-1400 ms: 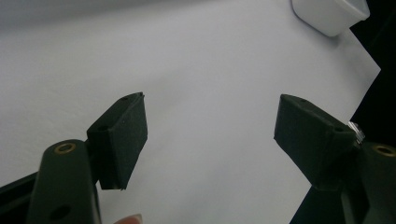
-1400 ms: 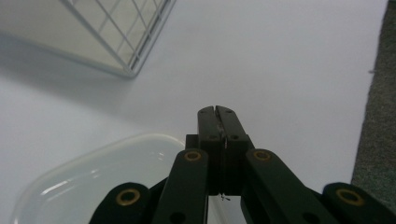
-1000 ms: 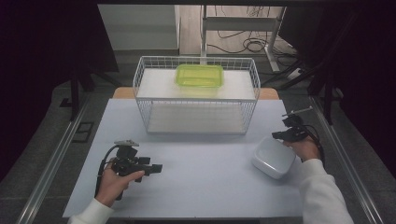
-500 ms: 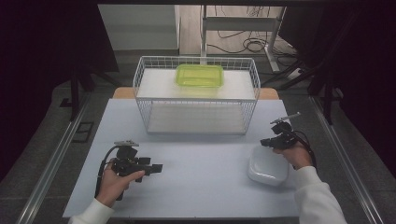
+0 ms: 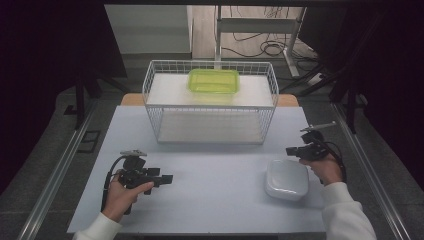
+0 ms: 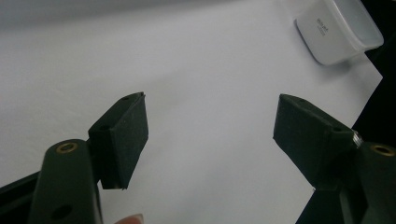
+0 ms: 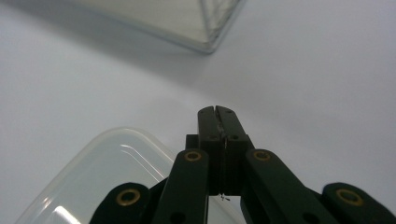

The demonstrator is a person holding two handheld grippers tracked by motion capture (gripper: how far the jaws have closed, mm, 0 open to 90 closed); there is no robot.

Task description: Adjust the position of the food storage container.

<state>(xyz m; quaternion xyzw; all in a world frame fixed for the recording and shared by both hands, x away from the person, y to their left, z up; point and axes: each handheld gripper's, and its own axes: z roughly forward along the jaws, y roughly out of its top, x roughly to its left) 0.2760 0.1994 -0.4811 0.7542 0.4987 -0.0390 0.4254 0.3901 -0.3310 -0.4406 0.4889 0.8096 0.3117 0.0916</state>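
Observation:
A white lidded container [image 5: 286, 179] lies on the table at the right; it also appears in the left gripper view as the white container [image 6: 336, 28] far off. My right gripper [image 5: 291, 150] hovers just beyond its far edge, jaws shut with nothing between them. In the right gripper view the shut right gripper [image 7: 217, 113] points past the container's clear lid [image 7: 116, 163] toward the table. My left gripper [image 5: 165, 178] rests at the front left, held by a hand. Its jaws stand wide open over bare table, as the left gripper [image 6: 210, 135] shows in its own view.
A white wire basket [image 5: 150, 85] stands at the back middle of the table, with a green lidded container [image 5: 213, 80] on its upper shelf. Its corner [image 7: 205, 28] shows ahead of the right gripper. Dark floor and table rails lie on both sides.
My right gripper has shifted left, from beside the white container to its far edge, staying shut. The container sits slightly nearer the front. The left hand has not moved.

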